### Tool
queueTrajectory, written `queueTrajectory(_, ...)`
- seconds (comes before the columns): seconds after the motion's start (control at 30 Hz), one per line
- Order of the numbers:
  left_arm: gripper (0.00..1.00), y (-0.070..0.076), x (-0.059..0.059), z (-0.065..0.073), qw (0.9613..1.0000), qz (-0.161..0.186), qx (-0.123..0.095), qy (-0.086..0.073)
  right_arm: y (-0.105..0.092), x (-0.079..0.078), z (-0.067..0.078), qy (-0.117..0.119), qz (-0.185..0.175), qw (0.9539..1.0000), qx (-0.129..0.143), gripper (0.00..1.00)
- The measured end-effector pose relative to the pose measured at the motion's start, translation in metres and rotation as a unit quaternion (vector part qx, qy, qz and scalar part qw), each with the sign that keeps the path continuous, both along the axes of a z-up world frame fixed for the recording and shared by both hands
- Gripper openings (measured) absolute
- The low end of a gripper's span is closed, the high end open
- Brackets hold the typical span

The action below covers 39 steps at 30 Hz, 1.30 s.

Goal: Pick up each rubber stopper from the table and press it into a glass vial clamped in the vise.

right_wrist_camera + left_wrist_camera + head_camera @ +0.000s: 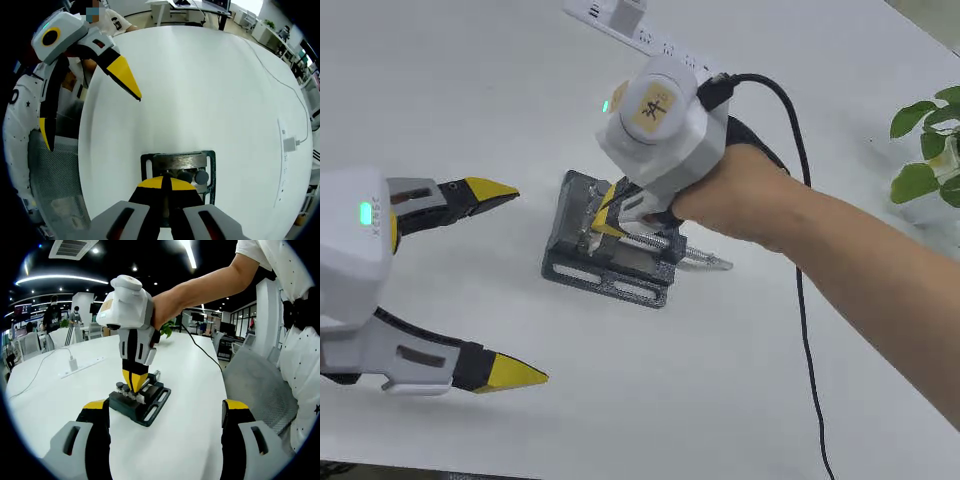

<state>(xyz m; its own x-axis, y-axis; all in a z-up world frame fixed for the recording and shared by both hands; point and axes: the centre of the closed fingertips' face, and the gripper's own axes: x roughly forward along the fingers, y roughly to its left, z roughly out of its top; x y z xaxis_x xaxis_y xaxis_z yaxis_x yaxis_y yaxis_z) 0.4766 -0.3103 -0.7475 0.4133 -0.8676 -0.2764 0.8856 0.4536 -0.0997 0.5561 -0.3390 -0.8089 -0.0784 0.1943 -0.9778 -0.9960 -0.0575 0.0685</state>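
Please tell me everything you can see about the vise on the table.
The vise is small, dark grey and looks like metal, with a slotted base plate and a screw spindle sticking out at one end. It sits flat on the white table. Round grey stoppers show between its jaws. The right gripper, jaws shut, points down into it.

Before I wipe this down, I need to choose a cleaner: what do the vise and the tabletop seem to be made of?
The vise looks like cast metal: dark grey, matt body, with a bright shiny screw. The tabletop looks like smooth white laminate or painted board, with a soft sheen; which one, the pictures leave open.
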Motion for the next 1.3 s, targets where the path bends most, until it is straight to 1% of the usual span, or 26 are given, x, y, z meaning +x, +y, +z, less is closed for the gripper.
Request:
queueTrajectory(0.1, 0.92, -0.002, 0.0, 0.001, 1.0, -0.002, 0.0, -0.001, 0.0, 0.0, 0.0, 0.003, 0.006, 1.0, -0.007, 0.0)
queueTrajectory(0.17, 0.92, -0.003, 0.0, 0.002, 1.0, -0.003, 0.001, -0.002, 0.0, 0.0, 0.0, 0.005, 0.004, 0.9999, -0.009, 0.0)
queueTrajectory(0.2, 0.92, -0.004, -0.001, 0.004, 1.0, -0.004, 0.002, -0.002, 0.0, -0.001, 0.001, 0.003, 0.016, 0.9998, -0.01, 0.0)
queueTrajectory(0.33, 0.92, -0.003, -0.002, 0.005, 1.0, -0.006, 0.006, -0.002, -0.001, -0.001, 0.002, -0.002, 0.009, 0.9999, -0.009, 0.0)
queueTrajectory(0.4, 0.92, -0.002, -0.002, 0.006, 0.9999, -0.006, 0.01, -0.002, -0.002, -0.002, 0.003, -0.007, 0.001, 1.0, 0.001, 0.0)
queueTrajectory(0.47, 0.92, 0.0, -0.002, 0.008, 0.9999, -0.005, 0.012, -0.003, -0.003, -0.002, 0.004, -0.01, 0.005, 0.9998, 0.015, 0.0)
queueTrajectory(0.5, 0.92, 0.0, -0.002, 0.009, 0.9999, -0.005, 0.013, -0.004, -0.003, -0.002, 0.004, -0.009, -0.001, 0.9998, 0.02, 0.0)
queueTrajectory(0.53, 0.92, 0.001, -0.002, 0.009, 0.9999, -0.004, 0.014, -0.004, -0.003, -0.001, 0.004, -0.006, -0.016, 0.9995, 0.027, 0.0)
queueTrajectory(0.6, 0.92, 0.002, -0.002, 0.009, 0.9998, -0.003, 0.017, -0.004, -0.004, -0.001, 0.005, -0.007, -0.02, 0.9991, 0.036, 0.0)
queueTrajectory(0.73, 0.92, 0.004, -0.003, 0.008, 0.9997, -0.002, 0.022, -0.003, -0.004, -0.002, 0.005, -0.008, -0.032, 0.9983, 0.048, 0.0)
queueTrajectory(0.83, 0.92, 0.005, -0.004, 0.008, 0.9996, -0.003, 0.027, -0.003, -0.004, -0.003, 0.006, -0.013, -0.033, 0.9979, 0.054, 0.0)
queueTrajectory(0.9, 0.92, 0.006, -0.004, 0.007, 0.9996, -0.002, 0.029, -0.003, -0.002, -0.002, 0.009, -0.017, -0.037, 0.9969, 0.067, 0.0)
queueTrajectory(1.0, 0.92, 0.007, -0.004, 0.007, 0.9995, -0.001, 0.032, -0.003, -0.002, -0.005, 0.015, -0.011, -0.046, 0.9956, 0.08, 0.0)
queueTrajectory(1.07, 0.92, 0.008, -0.004, 0.007, 0.9994, -0.001, 0.034, -0.004, -0.006, -0.003, 0.019, -0.023, -0.05, 0.9948, 0.086, 0.0)
queueTrajectory(1.1, 0.92, 0.009, -0.004, 0.008, 0.9994, 0.0, 0.036, -0.004, -0.007, -0.004, 0.022, -0.023, -0.059, 0.9938, 0.092, 0.0)
queueTrajectory(1.2, 0.92, 0.01, -0.003, 0.009, 0.9994, 0.002, 0.035, -0.005, -0.014, -0.004, 0.027, -0.026, -0.072, 0.9919, 0.101, 0.0)
queueTrajectory(1.23, 0.92, 0.01, -0.002, 0.01, 0.9994, 0.004, 0.033, -0.005, -0.017, -0.001, 0.027, -0.029, -0.077, 0.991, 0.106, 0.0)
queueTrajectory(1.3, 0.92, 0.011, -0.001, 0.012, 0.9994, 0.006, 0.032, -0.006, -0.022, -0.003, 0.03, -0.031, -0.095, 0.9877, 0.121, 0.02)
